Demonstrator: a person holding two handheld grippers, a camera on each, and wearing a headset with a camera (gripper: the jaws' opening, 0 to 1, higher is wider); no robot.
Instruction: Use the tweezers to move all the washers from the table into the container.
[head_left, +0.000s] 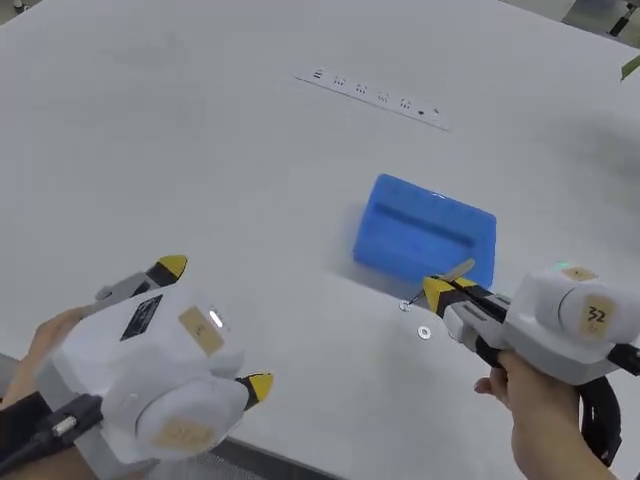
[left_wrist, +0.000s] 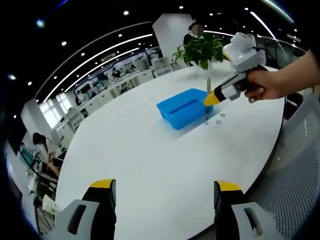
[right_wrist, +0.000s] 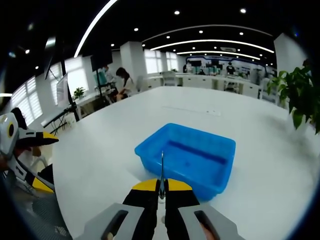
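A blue rectangular container stands on the white table. Two small washers lie on the table just in front of it. My right gripper is shut on thin metal tweezers, whose tip points down at a washer beside the container's near wall. My left gripper hovers open with nothing between its jaws at the near left, well away from the container. Whether the tweezers pinch a washer is too small to tell.
A white power strip lies on the far side of the table. A potted plant stands past the container. The round table's edge runs close behind the washers. People sit at desks in the background.
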